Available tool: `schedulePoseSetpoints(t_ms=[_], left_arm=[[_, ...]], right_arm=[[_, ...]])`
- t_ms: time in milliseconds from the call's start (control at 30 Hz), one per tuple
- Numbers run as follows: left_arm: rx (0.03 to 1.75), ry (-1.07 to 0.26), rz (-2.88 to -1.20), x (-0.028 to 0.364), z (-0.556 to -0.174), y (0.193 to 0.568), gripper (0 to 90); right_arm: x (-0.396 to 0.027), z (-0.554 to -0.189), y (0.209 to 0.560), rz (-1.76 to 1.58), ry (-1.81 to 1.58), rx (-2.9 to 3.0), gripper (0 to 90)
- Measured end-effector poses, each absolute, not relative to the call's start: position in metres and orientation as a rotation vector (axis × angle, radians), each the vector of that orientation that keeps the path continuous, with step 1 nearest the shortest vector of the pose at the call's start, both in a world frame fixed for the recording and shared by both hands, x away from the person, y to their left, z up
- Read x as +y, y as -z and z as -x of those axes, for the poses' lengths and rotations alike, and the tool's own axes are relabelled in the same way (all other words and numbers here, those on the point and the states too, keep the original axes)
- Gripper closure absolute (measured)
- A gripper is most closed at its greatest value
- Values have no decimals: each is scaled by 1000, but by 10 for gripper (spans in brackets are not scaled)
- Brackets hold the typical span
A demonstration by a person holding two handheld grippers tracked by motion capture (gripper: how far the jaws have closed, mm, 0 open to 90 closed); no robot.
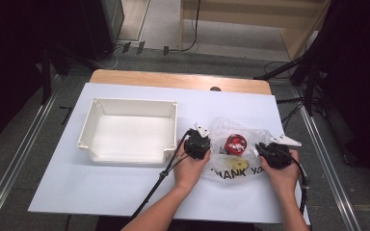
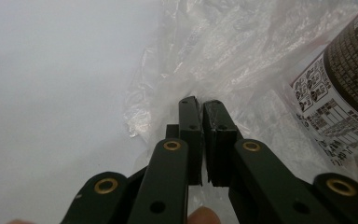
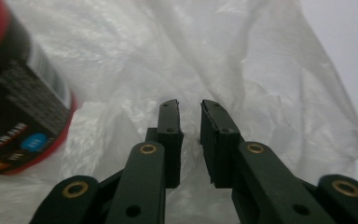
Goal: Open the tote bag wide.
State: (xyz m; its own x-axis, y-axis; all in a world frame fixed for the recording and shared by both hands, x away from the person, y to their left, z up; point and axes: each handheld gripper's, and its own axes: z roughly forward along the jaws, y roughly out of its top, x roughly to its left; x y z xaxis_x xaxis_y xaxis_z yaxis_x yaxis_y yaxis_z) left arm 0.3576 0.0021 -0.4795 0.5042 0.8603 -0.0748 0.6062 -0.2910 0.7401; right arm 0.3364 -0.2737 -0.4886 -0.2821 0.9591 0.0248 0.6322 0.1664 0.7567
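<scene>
While my left gripper (image 2: pixel 200 105) is clamped on the left edge of the clear plastic bag (image 1: pixel 231 144), which lies on the white sheet just right of the white tray (image 1: pixel 127 132) with the red-capped can (image 1: pixel 235 143) inside, I judge this the bag-opening step. My right gripper (image 3: pixel 189 106) stands narrow over the right edge, a slit between its pads and no film visibly pinched; next it must nip that film and draw the mouth apart.

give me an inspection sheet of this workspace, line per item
surface: white sheet covering a wooden table
job's things: clear crinkled plastic bag with black lettering, holding a red-lidded black can
clutter: empty white rectangular plastic bin, left of the bag
grippers: left gripper shut on the bag's edge; right gripper over the bag, jaws slightly apart, no film seen between
cables: black cable trailing from the left gripper
surroundings: grey floor, metal rails
</scene>
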Motion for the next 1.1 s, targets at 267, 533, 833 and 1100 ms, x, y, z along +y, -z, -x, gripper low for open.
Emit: schedulePoseSetpoints(t_ms=[267, 533, 833, 1100], left_arm=[[1201, -447, -2010, 3, -357, 480, 875], [1194, -459, -2019, 2, -356, 480, 867], [1192, -470, -2020, 1, -355, 480, 845], [1187, -467, -2022, 1, -355, 480, 836]], right_arm=[[-288, -332, 488, -1594, -907, 1894, 839], [-276, -288, 455, -1437, -1168, 1769, 643], [-254, -249, 450, -1446, -1221, 1840, 674], [-258, -256, 484, -1584, -1082, 1942, 702]])
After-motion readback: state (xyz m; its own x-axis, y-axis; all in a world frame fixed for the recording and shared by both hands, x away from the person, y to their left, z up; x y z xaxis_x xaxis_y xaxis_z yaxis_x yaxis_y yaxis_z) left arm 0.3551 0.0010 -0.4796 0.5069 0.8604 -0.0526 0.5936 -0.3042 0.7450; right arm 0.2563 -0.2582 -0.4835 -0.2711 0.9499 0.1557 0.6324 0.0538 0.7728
